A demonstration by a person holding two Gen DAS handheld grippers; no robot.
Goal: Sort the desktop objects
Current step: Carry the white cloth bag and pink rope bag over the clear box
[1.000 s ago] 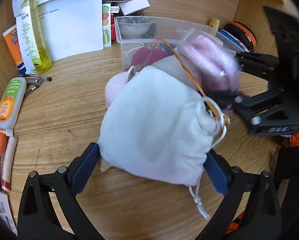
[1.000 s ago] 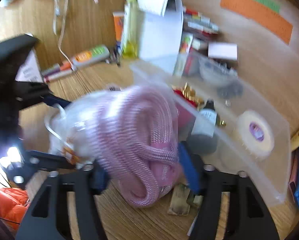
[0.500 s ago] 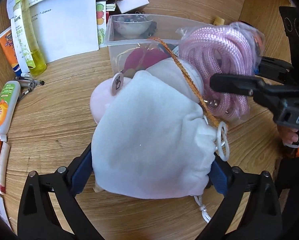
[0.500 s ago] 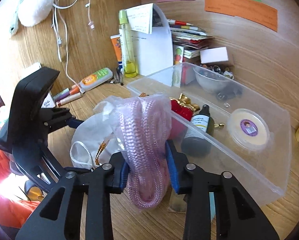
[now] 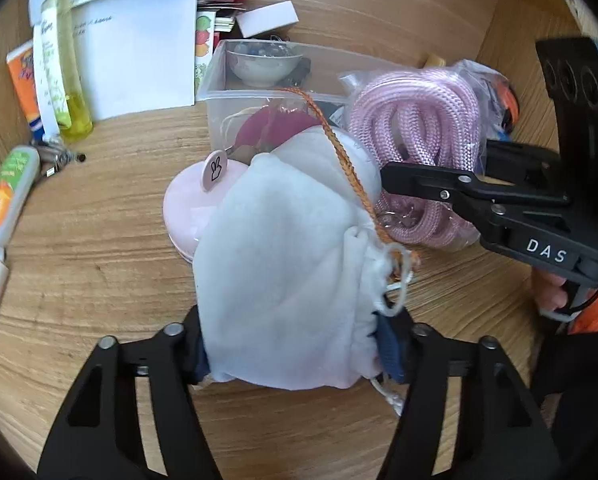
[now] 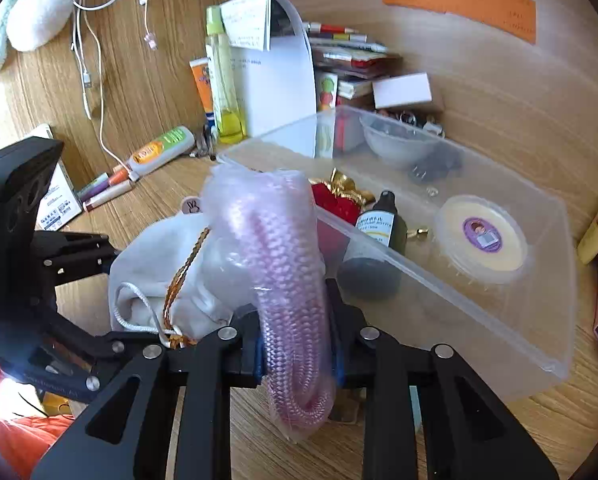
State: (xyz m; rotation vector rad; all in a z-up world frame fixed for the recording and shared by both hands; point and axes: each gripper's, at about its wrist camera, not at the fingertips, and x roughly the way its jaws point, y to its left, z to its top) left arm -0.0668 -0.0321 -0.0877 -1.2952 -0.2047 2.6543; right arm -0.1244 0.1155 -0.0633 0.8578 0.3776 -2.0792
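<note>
Since the earlier frame the left gripper [image 5: 295, 354] has closed in a lot tighter on the white drawstring pouch [image 5: 287, 280], and the pink rope bundle [image 6: 287, 280] has swung up so it stands more upright next to the box. Left gripper is clenched on the pouch, one pad on each side of the cloth. Right gripper [image 6: 295, 346] is clamped around the bagged pink rope, which hangs down between its fingers just off the near long wall of the clear plastic box [image 6: 499, 320].

Counting stuff: one pouch, one rope bundle, one box. An orange braided cord [image 5: 339, 152] runs across the top of the pouch to its mouth. One pink round case [image 5: 187, 216] is tucked behind the pouch, touching it.

Inside the box: one small bowl [image 6: 395, 144] at the far end, one dark dropper bottle [image 6: 383, 220], one round lidded tub [image 6: 483, 236], one red and gold thing [image 6: 339, 196].

Toward the back left of the tabletop [image 5: 91, 248]: one tall yellow bottle [image 6: 223, 80] and one orange and green tube [image 6: 159, 152].
</note>
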